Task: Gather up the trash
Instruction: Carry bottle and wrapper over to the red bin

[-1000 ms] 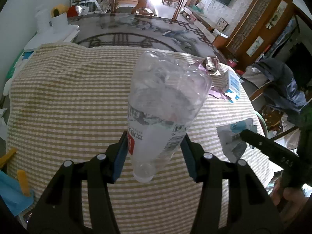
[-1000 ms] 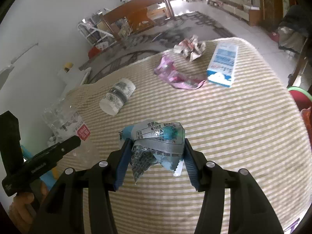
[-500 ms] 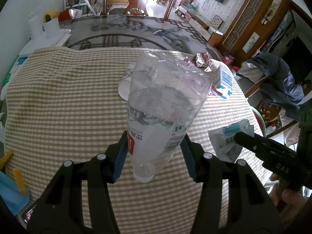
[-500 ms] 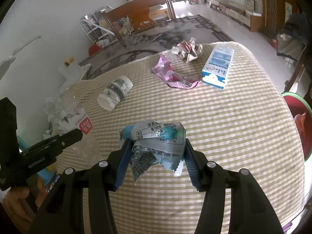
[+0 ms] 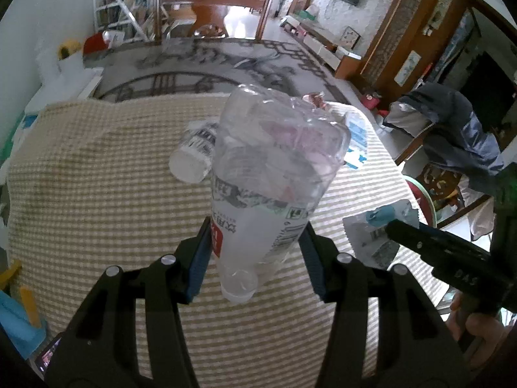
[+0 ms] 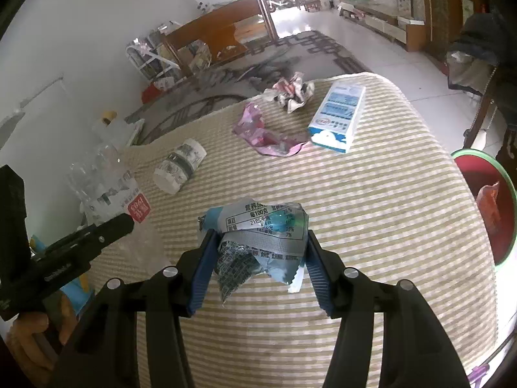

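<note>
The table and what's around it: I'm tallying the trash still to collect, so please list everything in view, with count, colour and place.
Plastic bottle: one, clear, held off the table between the left gripper's pads, cap end down.
Snack wrapper: one, silver and teal, crumpled between the right gripper's pads.
Small bottle: one, white and black, lying on the cloth's left.
Pink wrapper: one, flat, far centre.
Crumpled paper: one, white and red, far edge.
Carton: one, blue and white, lying far right.
Tablecloth: one, beige checked.
Bin: one, red with green rim, beside the table's right.
Left gripper: black, blue pads.
Right gripper: same.
</note>
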The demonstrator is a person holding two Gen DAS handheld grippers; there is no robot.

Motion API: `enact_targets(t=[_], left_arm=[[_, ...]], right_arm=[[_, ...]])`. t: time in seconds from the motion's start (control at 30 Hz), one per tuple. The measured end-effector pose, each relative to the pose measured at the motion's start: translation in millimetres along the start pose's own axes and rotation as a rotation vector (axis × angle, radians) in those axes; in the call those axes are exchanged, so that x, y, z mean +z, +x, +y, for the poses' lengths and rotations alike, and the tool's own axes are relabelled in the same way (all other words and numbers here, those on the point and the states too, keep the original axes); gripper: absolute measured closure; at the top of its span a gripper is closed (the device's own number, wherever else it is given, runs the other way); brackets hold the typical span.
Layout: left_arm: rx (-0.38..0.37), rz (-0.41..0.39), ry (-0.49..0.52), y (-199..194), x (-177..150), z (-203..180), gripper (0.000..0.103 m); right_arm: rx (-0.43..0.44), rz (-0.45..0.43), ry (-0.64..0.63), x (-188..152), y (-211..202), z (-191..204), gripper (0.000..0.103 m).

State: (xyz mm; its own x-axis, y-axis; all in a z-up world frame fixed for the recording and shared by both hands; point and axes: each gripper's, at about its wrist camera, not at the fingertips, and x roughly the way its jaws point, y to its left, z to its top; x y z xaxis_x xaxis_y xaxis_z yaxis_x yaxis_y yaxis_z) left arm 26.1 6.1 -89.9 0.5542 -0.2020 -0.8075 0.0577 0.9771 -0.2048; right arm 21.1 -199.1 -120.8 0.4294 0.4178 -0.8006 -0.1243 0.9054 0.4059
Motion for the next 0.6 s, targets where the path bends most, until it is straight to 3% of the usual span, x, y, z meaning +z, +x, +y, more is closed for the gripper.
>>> enact_targets(t=[0.6], left_arm=[[-0.028, 0.005, 0.058, 19, 9, -77, 0.053]], right_arm=[[-0.027, -0.036, 0.067, 9, -34, -80, 0.049]])
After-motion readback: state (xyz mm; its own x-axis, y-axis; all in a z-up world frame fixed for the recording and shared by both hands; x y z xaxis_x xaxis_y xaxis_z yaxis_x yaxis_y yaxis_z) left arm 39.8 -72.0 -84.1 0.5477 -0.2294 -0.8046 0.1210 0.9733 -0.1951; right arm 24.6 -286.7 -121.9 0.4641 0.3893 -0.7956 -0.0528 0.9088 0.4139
